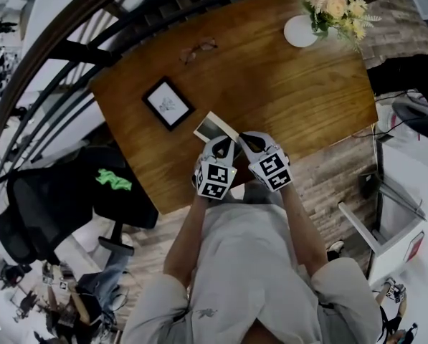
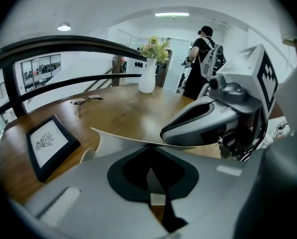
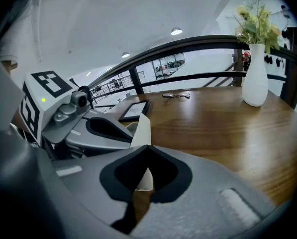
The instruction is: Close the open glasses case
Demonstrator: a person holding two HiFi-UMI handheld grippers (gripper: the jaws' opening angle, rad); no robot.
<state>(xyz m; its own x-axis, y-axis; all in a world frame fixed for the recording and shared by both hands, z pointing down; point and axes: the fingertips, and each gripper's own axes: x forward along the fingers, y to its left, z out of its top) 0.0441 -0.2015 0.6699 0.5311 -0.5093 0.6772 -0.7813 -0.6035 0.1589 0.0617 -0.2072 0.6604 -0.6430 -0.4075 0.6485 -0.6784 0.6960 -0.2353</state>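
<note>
The wooden bench [image 1: 285, 84] fills most of the head view. At its near edge lies the open glasses case [image 1: 215, 127], its pale flap lifted, with both tools at it side by side. The left hand-held gripper [image 1: 223, 143] has its jaws drawn together on the flap's thin edge. The right hand-held gripper [image 1: 248, 140] seems pinched on the same flap, though its tips crowd the view. Farther back sit a black picture frame [image 1: 168, 103], a white vase [image 1: 300, 31] of flowers and a pair of spectacles [image 1: 198, 49].

Left tool [image 1: 224, 147] and right tool [image 1: 251, 143] seemingly hide most of the glasses case [image 1: 215, 127].
</note>
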